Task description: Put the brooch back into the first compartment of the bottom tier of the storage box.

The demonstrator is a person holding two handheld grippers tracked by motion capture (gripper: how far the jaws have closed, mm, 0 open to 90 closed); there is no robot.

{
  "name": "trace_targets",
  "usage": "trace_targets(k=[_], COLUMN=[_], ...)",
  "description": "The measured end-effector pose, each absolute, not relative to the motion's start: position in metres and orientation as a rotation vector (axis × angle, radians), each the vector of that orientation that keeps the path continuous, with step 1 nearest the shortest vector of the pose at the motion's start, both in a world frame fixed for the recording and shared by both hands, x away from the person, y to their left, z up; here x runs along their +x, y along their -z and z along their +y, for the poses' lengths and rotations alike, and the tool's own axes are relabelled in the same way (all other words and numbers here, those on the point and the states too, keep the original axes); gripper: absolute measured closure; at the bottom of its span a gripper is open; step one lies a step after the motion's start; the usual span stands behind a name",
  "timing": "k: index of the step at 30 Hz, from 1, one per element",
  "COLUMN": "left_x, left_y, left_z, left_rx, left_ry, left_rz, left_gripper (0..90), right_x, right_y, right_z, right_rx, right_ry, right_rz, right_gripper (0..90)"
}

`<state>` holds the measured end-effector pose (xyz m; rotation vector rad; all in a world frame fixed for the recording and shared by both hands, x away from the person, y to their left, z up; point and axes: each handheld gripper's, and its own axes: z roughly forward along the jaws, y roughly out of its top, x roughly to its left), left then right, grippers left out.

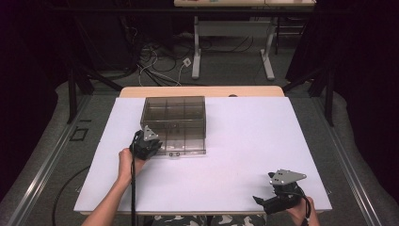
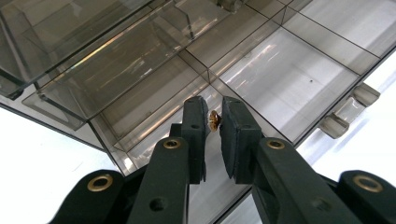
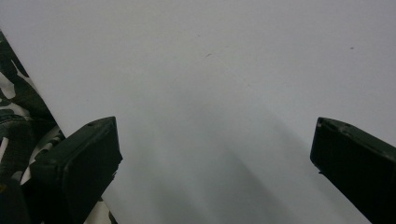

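A lab: cables (image 1: pixel 155 70) strewn on grey floor, bare white table (image 1: pixel 244 141), dark curtains (image 1: pixel 362 70).

The organizer box (image 1: pixel 175 123) is the only obstacle on the table (image 1: pixel 244 141); it stands at 11 o'clock from the table centre. Its raised lid (image 1: pixel 174 110) blocks entry from 12 o'clock. Access to the compartments is from 6 o'clock, over the low front wall. Partition walls (image 2: pixel 205 70) divide the interior, so sideways travel inside is stopped at each cell. The left gripper (image 2: pixel 214 122) occupies the front left cell, with a small brass part (image 2: pixel 214 120) filling the narrow gap between its jaws. From 1 to 5 o'clock the surface is free. The right gripper (image 1: pixel 277 200) rests at 5 o'clock, jaws wide over bare table (image 3: pixel 210 93).
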<state>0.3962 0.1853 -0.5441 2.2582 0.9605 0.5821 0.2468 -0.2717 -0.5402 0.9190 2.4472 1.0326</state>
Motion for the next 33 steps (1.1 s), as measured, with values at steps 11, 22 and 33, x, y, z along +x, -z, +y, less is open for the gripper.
trace_targets(k=[11, 22, 33], left_x=[0.396, 0.393, 0.39], left_y=[0.545, 0.538, 0.529], left_z=[0.182, 0.185, 0.185], left_rx=[2.266, 2.241, 2.244], left_ry=[-0.563, -0.535, -0.505], left_rz=[0.953, 0.96, 0.953], left_gripper=[79.8, 68.5, 35.7], right_x=[0.247, 0.247, 0.246], right_y=[0.54, 0.54, 0.54], right_z=[-0.272, -0.272, -0.272], right_rx=[0.919, 0.916, 0.92], right_ry=[-1.032, -1.036, -1.036], right_rz=[2.447, 2.448, 2.448], right_gripper=[0.9, 0.8, 0.8])
